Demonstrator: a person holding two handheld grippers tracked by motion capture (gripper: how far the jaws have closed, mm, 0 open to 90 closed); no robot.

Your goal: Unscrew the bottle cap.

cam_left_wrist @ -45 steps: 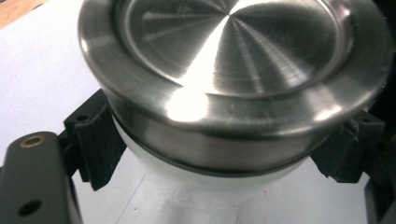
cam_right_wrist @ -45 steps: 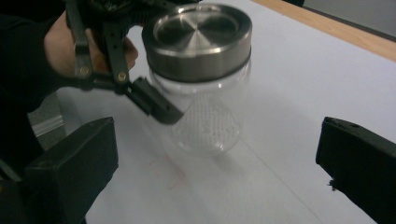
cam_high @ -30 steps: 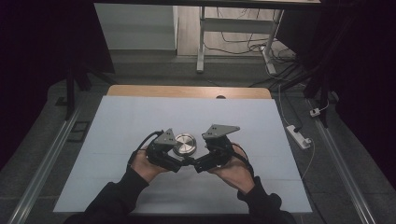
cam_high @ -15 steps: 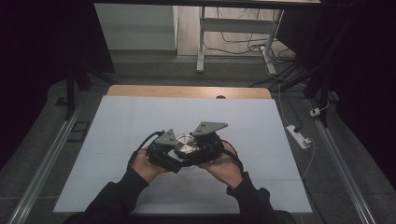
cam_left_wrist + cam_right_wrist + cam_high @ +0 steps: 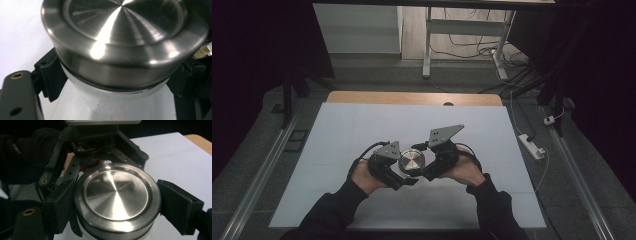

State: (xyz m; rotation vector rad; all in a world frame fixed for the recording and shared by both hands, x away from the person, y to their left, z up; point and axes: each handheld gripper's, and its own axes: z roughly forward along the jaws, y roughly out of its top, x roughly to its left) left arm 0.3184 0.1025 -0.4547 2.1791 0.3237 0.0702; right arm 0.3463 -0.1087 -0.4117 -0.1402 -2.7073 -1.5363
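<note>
Inventory of legible markings: I find none that I can read. The steel lid [image 5: 116,197] carries only concentric brushing, with no brand or engraving. On the clear jar [image 5: 110,107] below it I see a faint raised pattern and a small red mark at the bottom edge of the left gripper view, both too blurred to make out. A dark sleeve [image 5: 15,147] in the right gripper view bears pale lettering, too dim and small to decipher.

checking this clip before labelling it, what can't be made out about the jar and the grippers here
- Jar contents: left gripper view, cut off by the bottom edge, clear wall blurred.
- Jar body: high view, hidden under the steel lid and both grippers.
- Left gripper pads: hidden behind the jar.
- Markings on the lid: none legible through glare.
</note>
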